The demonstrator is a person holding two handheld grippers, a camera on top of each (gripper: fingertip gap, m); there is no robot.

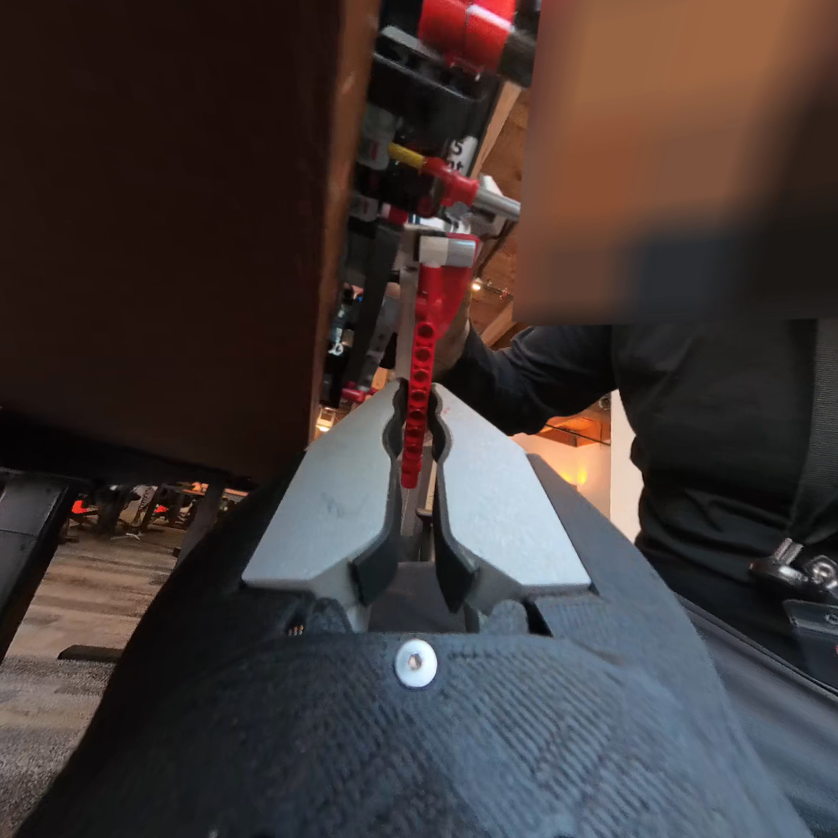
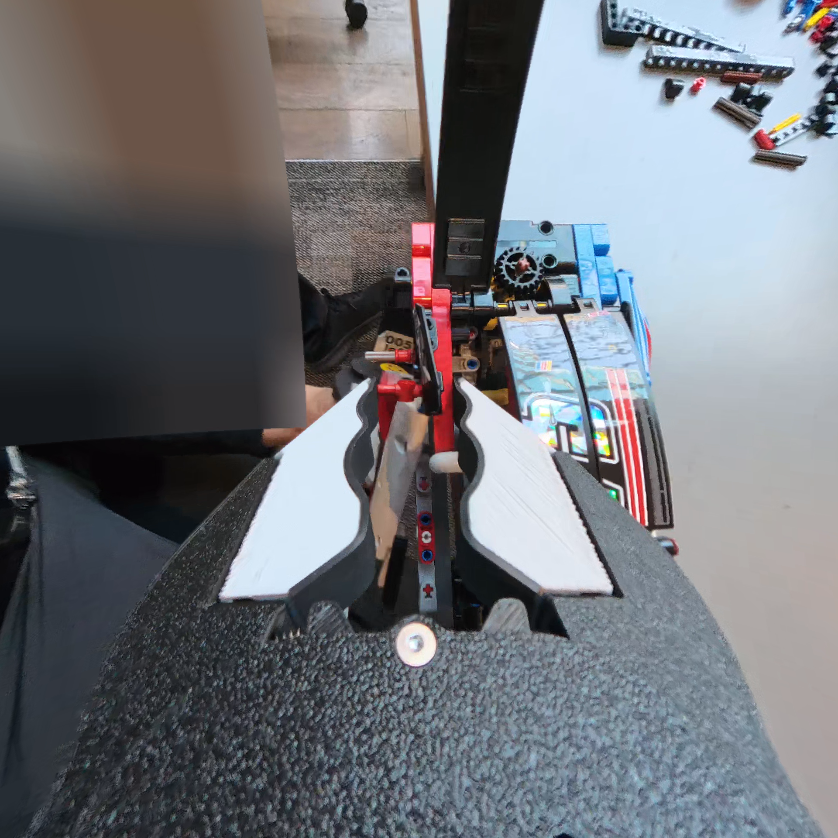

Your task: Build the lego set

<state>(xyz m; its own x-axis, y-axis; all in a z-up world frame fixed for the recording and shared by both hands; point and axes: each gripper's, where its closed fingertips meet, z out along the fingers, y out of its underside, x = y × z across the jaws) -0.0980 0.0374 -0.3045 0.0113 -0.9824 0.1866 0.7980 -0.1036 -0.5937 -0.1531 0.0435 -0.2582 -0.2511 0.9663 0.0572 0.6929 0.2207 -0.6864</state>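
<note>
In the left wrist view my left gripper [image 1: 416, 392] is shut on a long red beam with holes [image 1: 419, 362]. The beam runs up into the lego model [image 1: 435, 190], a cluster of black, grey, red and yellow parts. In the right wrist view my right gripper [image 2: 415, 387] is closed around the model's red frame [image 2: 442, 362] and a black piece beside it. The model [image 2: 585, 385] has black and blue panels with shiny stickers, a black gear [image 2: 517, 267] and a tall black beam [image 2: 480, 127]. It lies at the table's edge.
Loose lego pieces [image 2: 725, 68] lie scattered on the white table [image 2: 703, 294] at the far right. Grey carpet [image 2: 353, 213] and wood floor lie beyond the table's edge. The table's brown side [image 1: 181, 181] fills the left. A person's black sleeve [image 1: 521, 376] is close behind the model. About 7 cm separates my left fingertips from my right.
</note>
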